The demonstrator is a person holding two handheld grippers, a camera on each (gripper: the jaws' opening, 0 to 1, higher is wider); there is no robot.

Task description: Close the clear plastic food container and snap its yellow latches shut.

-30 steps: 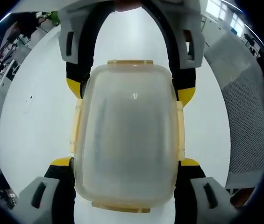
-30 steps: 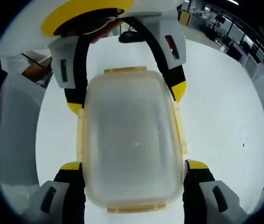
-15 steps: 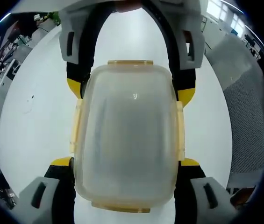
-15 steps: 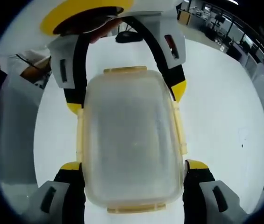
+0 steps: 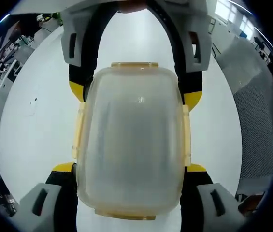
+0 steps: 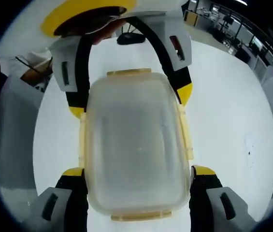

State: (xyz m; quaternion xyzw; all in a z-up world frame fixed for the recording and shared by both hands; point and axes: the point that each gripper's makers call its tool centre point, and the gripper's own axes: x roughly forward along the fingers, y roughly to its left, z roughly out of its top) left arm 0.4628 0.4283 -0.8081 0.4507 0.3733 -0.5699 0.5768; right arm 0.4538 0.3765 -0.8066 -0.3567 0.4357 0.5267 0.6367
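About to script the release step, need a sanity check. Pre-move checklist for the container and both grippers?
1. Lid seated on the container: ok, it sits square on the base.
2. Yellow latches folded flat against the sides: ok for those in sight.
3. Latches fully clicked: cannot tell.
4. Left gripper straddles one end, jaws on both sides: ok.
5. Right gripper straddles the opposite end: ok.
6. Container resting on the white table: cannot tell, its underside is hidden.

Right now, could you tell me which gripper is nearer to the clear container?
Neither: it's a tie. The left gripper clamps one end of the clear container, a jaw on each long side, and the right gripper clamps the opposite end likewise.
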